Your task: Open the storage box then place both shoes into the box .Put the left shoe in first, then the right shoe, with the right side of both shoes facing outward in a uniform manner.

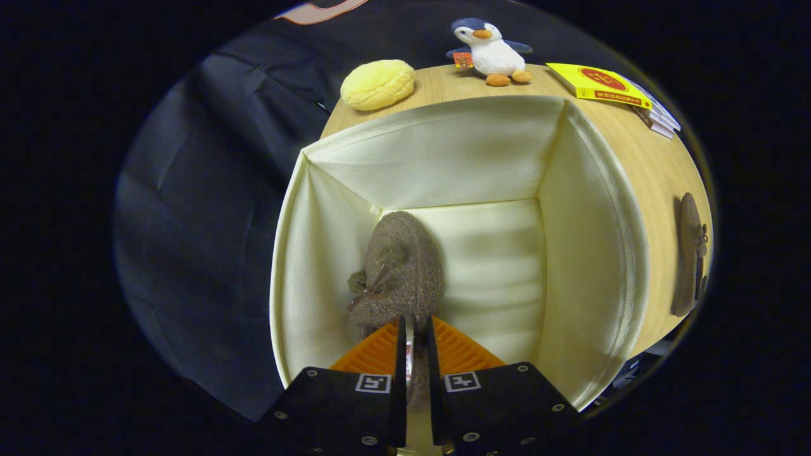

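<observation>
An open cream fabric storage box (589, 221) stands on the wooden table, seen from above. Inside it, against the left wall, hangs a brown fuzzy shoe (399, 272) with a small bow, toe pointing to the far wall. My gripper (417, 329) is shut on the shoe's heel rim, with both fingers pressing a thin edge of it between them. The second brown shoe (689, 253) lies on the table outside the box, past its right wall.
Beyond the box on the wooden table (652, 158) sit a yellow bun-shaped cushion (378, 84), a plush penguin (491, 50) and a stack of books (608, 85) with a yellow cover. The right half of the box floor (494, 266) is bare.
</observation>
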`<state>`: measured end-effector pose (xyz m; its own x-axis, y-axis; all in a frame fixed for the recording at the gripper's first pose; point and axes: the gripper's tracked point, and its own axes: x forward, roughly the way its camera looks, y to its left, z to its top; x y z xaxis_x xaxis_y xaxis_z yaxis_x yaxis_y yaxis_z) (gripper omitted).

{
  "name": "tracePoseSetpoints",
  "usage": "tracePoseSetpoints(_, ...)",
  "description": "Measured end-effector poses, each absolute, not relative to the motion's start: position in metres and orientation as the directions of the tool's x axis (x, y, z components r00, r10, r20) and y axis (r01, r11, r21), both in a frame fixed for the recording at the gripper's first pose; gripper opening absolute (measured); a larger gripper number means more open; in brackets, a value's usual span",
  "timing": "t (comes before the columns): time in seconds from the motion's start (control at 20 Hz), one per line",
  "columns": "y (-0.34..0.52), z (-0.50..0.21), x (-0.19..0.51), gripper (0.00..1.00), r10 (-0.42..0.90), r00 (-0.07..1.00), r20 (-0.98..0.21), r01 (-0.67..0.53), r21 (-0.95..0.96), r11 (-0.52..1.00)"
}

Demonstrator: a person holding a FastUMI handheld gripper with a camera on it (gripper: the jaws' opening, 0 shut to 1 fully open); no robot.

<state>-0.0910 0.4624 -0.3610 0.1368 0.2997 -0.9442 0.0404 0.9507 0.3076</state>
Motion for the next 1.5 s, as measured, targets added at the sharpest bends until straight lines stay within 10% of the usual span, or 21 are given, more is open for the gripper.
tracePoseSetpoints(0.55, 0.390, -0.261, -0.091, 0.81, 0.517, 0.289, -0.805, -0.110, 0.509, 0.854)
tracePoseSetpoints(1.1, 0.156, -0.285, -0.091, 0.95, 0.239, 0.491, -0.838, 0.050, 0.301, 0.952)
tracePoseSetpoints(1.5, 0.028, -0.338, -0.110, 0.82, 0.033, 0.471, -0.882, 0.128, 0.105, 0.986)
